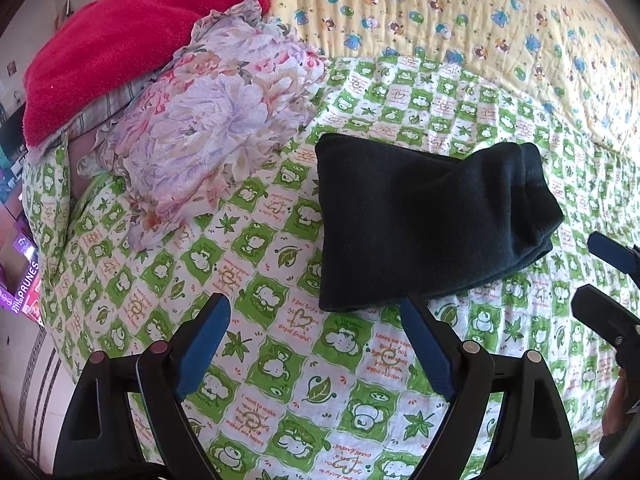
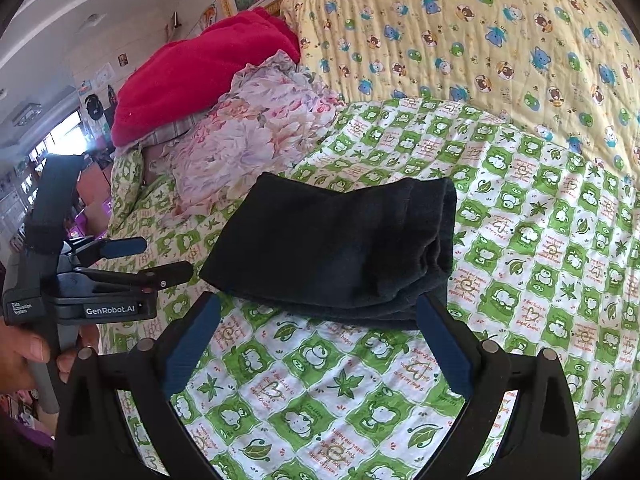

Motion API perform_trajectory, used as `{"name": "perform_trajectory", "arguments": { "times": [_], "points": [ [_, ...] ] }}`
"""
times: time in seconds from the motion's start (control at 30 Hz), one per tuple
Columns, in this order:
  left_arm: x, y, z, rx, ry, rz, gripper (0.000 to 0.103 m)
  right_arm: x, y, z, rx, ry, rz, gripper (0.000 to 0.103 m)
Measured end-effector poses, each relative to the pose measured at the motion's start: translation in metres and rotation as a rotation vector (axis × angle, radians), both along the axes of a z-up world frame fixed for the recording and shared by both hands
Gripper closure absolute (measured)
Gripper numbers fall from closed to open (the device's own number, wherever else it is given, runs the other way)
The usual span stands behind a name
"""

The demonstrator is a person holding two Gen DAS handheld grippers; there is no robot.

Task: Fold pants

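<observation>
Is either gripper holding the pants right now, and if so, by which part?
Nothing is held. The left gripper and right gripper are open, near the folded pants.

Pants [image 1: 432, 220]: dark, matt, soft knit cloth, faintly fuzzy. Green-and-white quilt [image 1: 304, 360]: stitched cotton-like cloth, puckered, matt. Red blanket [image 1: 120, 40]: plush, nappy pile. Floral fabric [image 1: 208, 120]: thin, smooth, slightly crinkled. Left gripper [image 1: 316, 344]: black plastic, slight sheen; pads [image 1: 204, 344] blue, matt, rubbery.

Folded dark pants [image 1: 432, 220] lie on green quilt [image 1: 280, 360]; left gripper [image 1: 316, 320] spread wide, empty, just short of them.
</observation>
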State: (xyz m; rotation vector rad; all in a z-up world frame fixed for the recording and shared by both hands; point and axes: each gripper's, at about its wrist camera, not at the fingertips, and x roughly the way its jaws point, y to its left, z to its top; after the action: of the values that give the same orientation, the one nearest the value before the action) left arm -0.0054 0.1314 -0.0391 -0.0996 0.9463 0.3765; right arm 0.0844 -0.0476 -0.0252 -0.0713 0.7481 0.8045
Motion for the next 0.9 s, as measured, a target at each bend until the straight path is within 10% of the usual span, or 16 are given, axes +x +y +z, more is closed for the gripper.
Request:
{"name": "perform_trajectory", "arguments": {
  "times": [0.9],
  "points": [
    [0.007, 0.005, -0.019, -0.001, 0.029, -0.005, 0.014, 0.002, 0.015, -0.019, -0.02, 0.023, 0.008, 0.005]
  ]
}}
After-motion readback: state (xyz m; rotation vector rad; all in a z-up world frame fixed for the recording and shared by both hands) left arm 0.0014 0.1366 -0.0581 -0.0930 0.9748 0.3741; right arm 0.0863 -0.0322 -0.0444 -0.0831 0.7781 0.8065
